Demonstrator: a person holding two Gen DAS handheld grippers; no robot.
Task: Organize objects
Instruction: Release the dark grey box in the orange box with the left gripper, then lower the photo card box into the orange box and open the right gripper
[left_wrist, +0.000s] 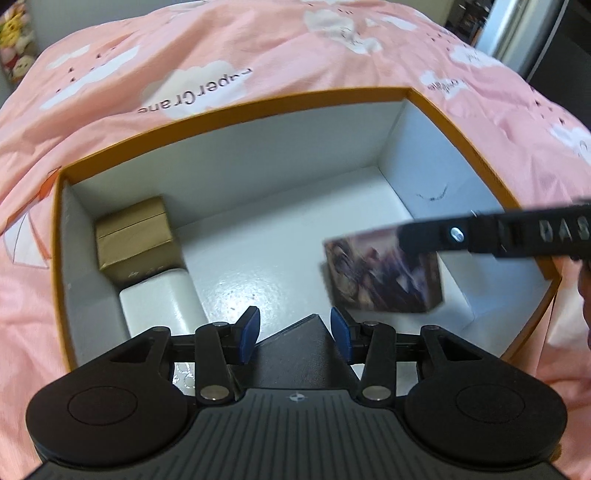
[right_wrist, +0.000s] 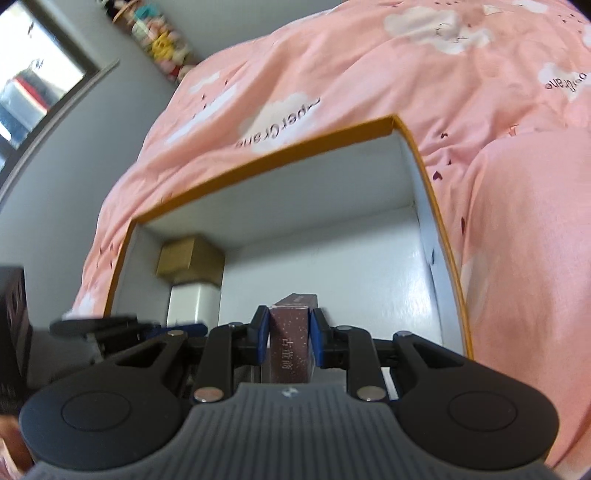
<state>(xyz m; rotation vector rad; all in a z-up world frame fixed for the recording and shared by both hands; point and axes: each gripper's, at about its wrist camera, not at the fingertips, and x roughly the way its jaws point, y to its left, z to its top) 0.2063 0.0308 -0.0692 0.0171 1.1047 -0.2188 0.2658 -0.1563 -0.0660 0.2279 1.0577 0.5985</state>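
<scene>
An open box with an orange rim (left_wrist: 236, 107) and a white inside lies on pink bedding. In its left end sit a gold-brown carton (left_wrist: 133, 236) and a white carton (left_wrist: 159, 299). My left gripper (left_wrist: 294, 328) hangs over the near wall, its blue pads shut on a black textured box (left_wrist: 299, 354) that is tilted corner-up. My right gripper (right_wrist: 289, 332) is shut on a slim mauve box with printed characters (right_wrist: 291, 354). The left wrist view shows that same picture-covered box (left_wrist: 380, 273) low in the right part of the orange box, under the right gripper's finger (left_wrist: 498, 232).
Pink cloud-print bedding (left_wrist: 258, 48) surrounds the box on all sides. A fold of it bulges at the right (right_wrist: 524, 258). Plush toys (right_wrist: 162, 40) and a window (right_wrist: 33, 85) lie beyond the bed. The white floor between the cartons and the mauve box is bare (left_wrist: 258, 240).
</scene>
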